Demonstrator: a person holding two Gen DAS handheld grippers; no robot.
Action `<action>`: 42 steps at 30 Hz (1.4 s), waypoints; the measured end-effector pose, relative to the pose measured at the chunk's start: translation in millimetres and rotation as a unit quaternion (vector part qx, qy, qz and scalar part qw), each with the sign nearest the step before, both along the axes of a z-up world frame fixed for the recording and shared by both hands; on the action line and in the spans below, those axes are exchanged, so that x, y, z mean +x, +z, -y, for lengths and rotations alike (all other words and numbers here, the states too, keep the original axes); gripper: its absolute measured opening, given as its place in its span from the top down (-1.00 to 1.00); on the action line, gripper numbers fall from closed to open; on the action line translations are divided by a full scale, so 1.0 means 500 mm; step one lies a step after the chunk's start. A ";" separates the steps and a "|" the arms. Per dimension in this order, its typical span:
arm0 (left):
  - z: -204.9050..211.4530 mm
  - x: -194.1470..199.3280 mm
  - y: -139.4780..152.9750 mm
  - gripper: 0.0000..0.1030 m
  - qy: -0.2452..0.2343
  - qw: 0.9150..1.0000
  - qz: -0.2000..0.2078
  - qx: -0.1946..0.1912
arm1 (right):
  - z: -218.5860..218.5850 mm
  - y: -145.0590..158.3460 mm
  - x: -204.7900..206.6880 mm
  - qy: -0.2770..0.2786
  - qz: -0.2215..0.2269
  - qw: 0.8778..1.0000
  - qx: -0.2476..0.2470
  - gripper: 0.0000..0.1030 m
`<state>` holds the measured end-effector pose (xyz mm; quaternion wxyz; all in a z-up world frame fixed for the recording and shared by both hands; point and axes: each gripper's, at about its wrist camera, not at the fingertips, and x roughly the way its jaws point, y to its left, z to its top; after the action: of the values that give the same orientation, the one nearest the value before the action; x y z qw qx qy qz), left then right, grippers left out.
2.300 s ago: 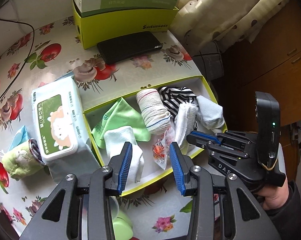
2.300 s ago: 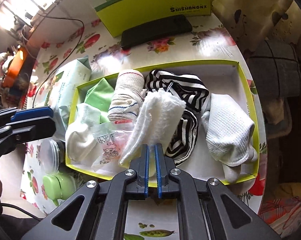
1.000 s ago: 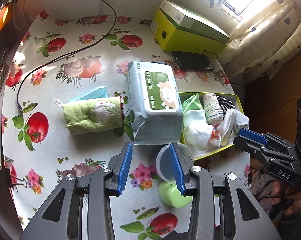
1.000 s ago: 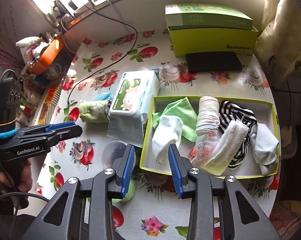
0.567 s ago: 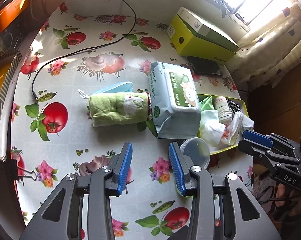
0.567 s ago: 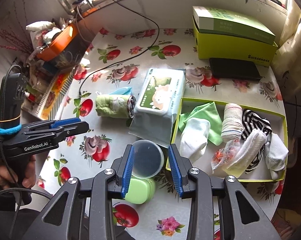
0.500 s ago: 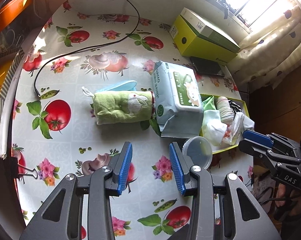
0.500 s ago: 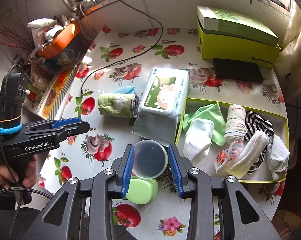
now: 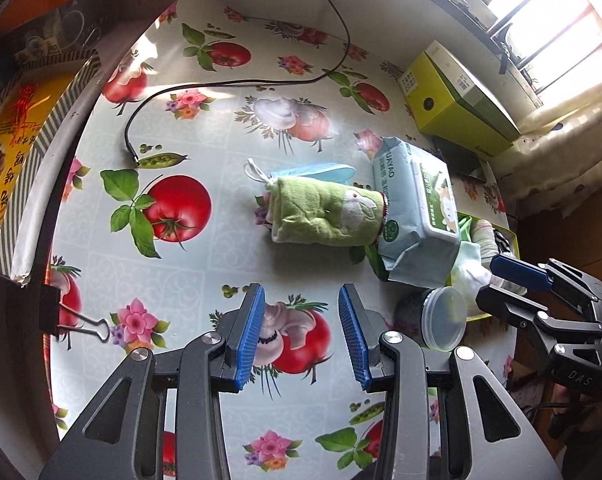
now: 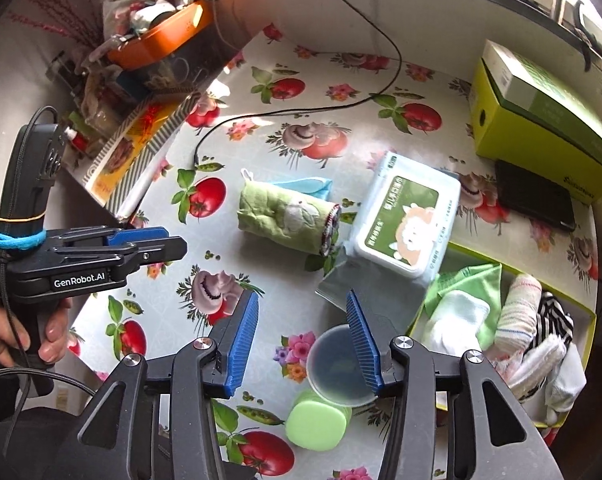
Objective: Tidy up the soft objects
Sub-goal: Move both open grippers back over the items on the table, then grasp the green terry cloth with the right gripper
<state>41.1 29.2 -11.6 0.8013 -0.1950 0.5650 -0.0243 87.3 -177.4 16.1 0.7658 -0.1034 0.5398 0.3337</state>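
Note:
A rolled green towel with a rabbit patch (image 9: 325, 212) (image 10: 287, 218) lies on the tablecloth, a light blue cloth (image 9: 313, 170) tucked behind it. To its right a yellow-green tray (image 10: 513, 270) holds socks, a green cloth (image 10: 471, 284) and a striped sock (image 10: 555, 318). My left gripper (image 9: 301, 336) is open and empty, held above the table in front of the towel; it shows at the left of the right wrist view (image 10: 157, 244). My right gripper (image 10: 303, 340) is open and empty, over a clear round lid (image 10: 335, 364).
A wet-wipes pack (image 10: 405, 216) lies between towel and tray. A green case (image 10: 317, 420) lies under the lid. A yellow-green box (image 10: 541, 120), a black phone (image 10: 535, 196), a black cable (image 9: 221, 84), a binder clip (image 9: 73, 320) and a cluttered shelf (image 10: 141, 60) ring the table.
Both grippers have pulled back and swung left, away from the tray. The right gripper let go of the white sock, which now lies in the tray, and opened.

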 end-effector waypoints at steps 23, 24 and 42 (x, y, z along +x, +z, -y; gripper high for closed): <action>-0.100 0.005 -0.075 0.23 0.060 0.998 -0.035 -0.009 | -0.262 -0.177 0.083 0.261 0.066 0.946 -0.182 -0.10; -0.101 0.006 -0.076 0.23 0.061 0.997 -0.035 -0.007 | -0.267 -0.186 0.081 0.270 0.065 0.942 -0.190 -0.12; -0.104 0.015 -0.079 0.23 0.066 0.997 -0.036 0.006 | -0.261 -0.173 0.080 0.256 0.057 0.950 -0.166 0.44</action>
<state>48.6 81.0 -50.9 0.7811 -0.2282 0.5799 0.0389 127.3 -47.1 -70.4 0.6558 -0.3832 0.4984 0.4179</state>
